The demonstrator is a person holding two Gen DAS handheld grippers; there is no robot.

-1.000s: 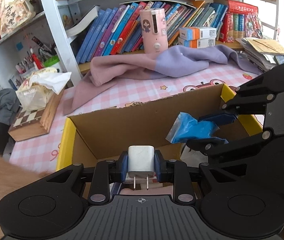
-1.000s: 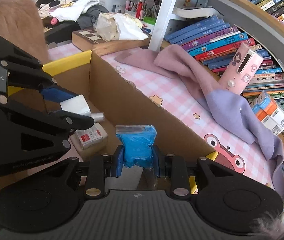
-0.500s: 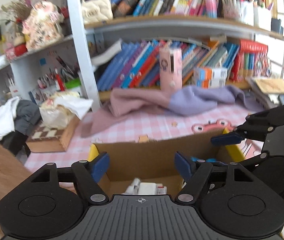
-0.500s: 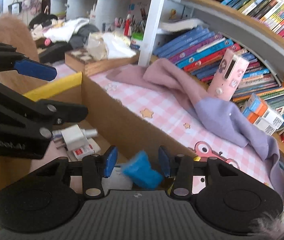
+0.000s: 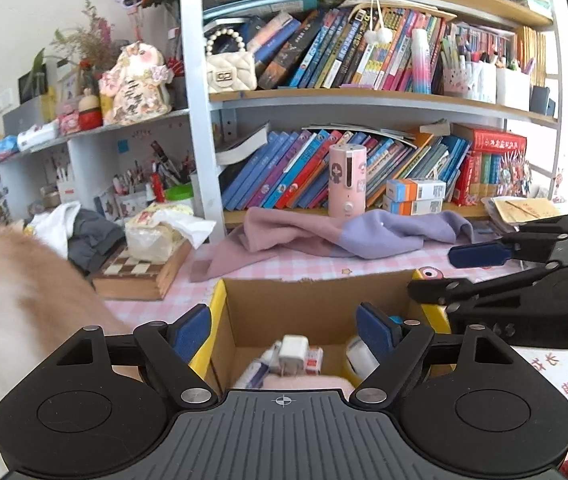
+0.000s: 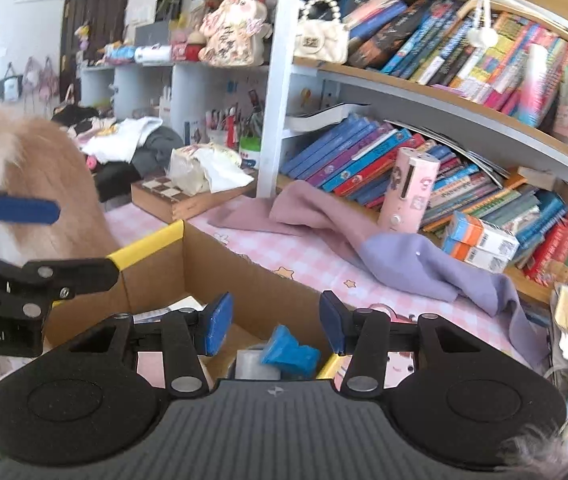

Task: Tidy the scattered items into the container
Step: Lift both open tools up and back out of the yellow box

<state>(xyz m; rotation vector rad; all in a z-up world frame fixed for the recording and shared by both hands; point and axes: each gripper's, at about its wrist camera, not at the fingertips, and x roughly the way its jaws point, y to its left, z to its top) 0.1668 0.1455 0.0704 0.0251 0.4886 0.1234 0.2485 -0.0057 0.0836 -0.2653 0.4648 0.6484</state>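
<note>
Hovering over the yellow-edged cardboard box (image 5: 316,300), the left gripper (image 5: 281,330) is opening, the right gripper (image 6: 271,322) apart; both empty, either could snag that rim

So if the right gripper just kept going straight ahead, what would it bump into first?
Probably the blue packet lying in the cardboard box, right between and beyond the right gripper's open fingers. Depth is hard to judge; it might hit the box's far wall instead.
</note>
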